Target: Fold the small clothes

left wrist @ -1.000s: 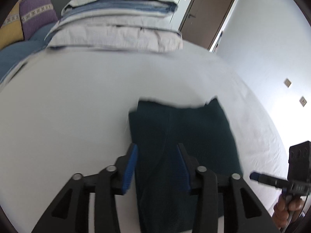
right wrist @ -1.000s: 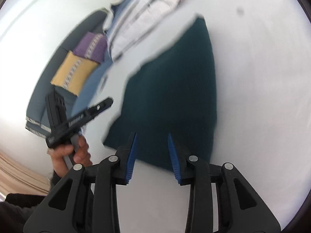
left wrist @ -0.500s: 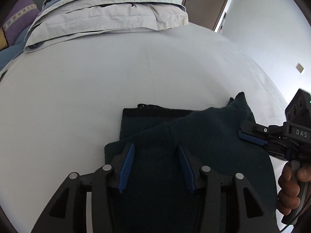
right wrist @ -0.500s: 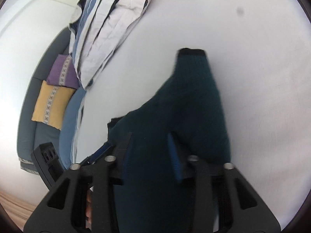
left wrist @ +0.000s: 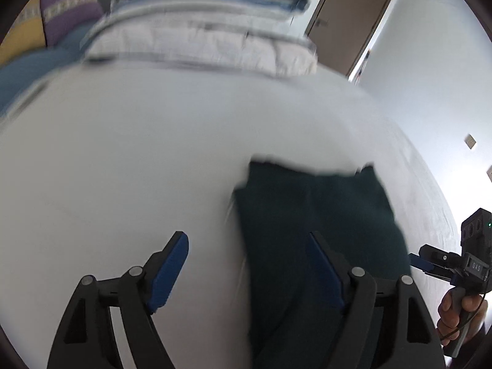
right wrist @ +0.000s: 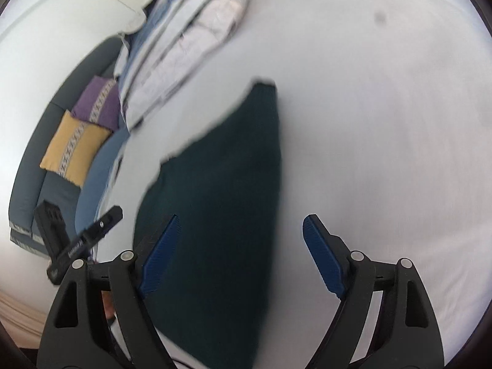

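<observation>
We had both tools spread wide and holding nothing: the left gripper [left wrist: 249,269] hung with its jaws far apart, one blue pad over the bare white sheet [left wrist: 123,153] and the other over the dark green garment [left wrist: 316,215], while the right gripper [right wrist: 240,255] stood just as open above the same cloth, its left pad over the fabric and its right pad over plain bedding. The garment lay flat on the bed in what we judged to be a folded stack, its far edge showing two stepped layers in the left wrist view, though blur kept us from counting them. A pile of folded bedding [left wrist: 200,33] sat well beyond it, and cushions [right wrist: 80,135] rested on a sofa off to the side. The main risk, as we judged it, was that a pad closing on the knit might snag only the top layer, so a lift would peel the fold open. A careless sweep close over the cloth could likewise drag an edge and skew the layers we had aligned.
</observation>
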{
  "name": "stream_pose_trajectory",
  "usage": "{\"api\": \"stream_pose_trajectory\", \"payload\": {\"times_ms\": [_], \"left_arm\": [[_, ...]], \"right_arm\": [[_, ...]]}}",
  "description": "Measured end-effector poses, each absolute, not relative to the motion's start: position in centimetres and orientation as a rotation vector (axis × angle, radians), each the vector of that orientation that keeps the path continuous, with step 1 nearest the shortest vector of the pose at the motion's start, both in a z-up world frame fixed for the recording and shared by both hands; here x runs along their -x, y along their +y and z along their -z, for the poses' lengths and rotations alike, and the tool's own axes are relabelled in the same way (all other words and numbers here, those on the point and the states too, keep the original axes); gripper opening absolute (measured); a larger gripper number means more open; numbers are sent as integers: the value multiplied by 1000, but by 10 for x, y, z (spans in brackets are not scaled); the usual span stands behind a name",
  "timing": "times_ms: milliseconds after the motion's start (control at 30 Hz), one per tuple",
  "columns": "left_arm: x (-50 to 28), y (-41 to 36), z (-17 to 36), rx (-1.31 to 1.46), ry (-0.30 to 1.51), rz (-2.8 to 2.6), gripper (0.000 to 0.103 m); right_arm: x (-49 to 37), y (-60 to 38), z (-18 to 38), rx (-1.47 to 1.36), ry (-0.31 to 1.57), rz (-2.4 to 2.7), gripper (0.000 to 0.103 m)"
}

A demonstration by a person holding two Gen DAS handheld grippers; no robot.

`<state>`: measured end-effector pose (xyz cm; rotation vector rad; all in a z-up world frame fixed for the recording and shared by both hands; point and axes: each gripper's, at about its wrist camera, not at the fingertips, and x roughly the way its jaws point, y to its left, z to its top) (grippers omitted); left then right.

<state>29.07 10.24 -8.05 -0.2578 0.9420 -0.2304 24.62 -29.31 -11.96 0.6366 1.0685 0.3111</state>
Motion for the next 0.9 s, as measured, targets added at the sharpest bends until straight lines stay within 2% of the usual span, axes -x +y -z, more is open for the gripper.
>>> {"api": "stream_pose_trajectory", "payload": {"times_ms": [67, 133, 167, 200, 233, 267, 333, 433, 567, 700, 900], "left_arm": [[-290, 109, 102, 305, 1027, 243, 73], [-291, 113, 113, 398, 1069, 293, 70], [-290, 114, 114, 413, 1074, 297, 65], [-291, 113, 115, 435, 1085, 309, 61], [-295, 111, 117, 466, 1112, 340, 51], [-299, 108, 119, 484, 1138, 362, 48], [-307, 100, 125, 490, 1175, 379, 47], [-320, 94, 130, 512, 1201, 391, 38], [-324, 80, 126, 449, 1206, 386, 26], [-312, 76, 111, 433, 1187, 375, 21], [-263, 59, 64, 396, 1119, 419, 20]], "right_arm": [[-240, -285, 130, -657, 1098, -345, 81], [-237, -277, 138, -679, 1119, -377, 74], [-237, -274, 142, -690, 1124, -389, 67], [-237, -272, 145, -706, 1125, -390, 64], [-239, -271, 148, -719, 1122, -390, 64], [-241, -270, 149, -732, 1121, -391, 64], [-246, -268, 157, -768, 1120, -390, 63], [-249, -262, 160, -753, 1119, -384, 58], [-248, -255, 153, -692, 1108, -364, 43], [-236, -253, 122, -635, 1066, -371, 36], [-185, -257, 69, -628, 1008, -418, 35]]}}
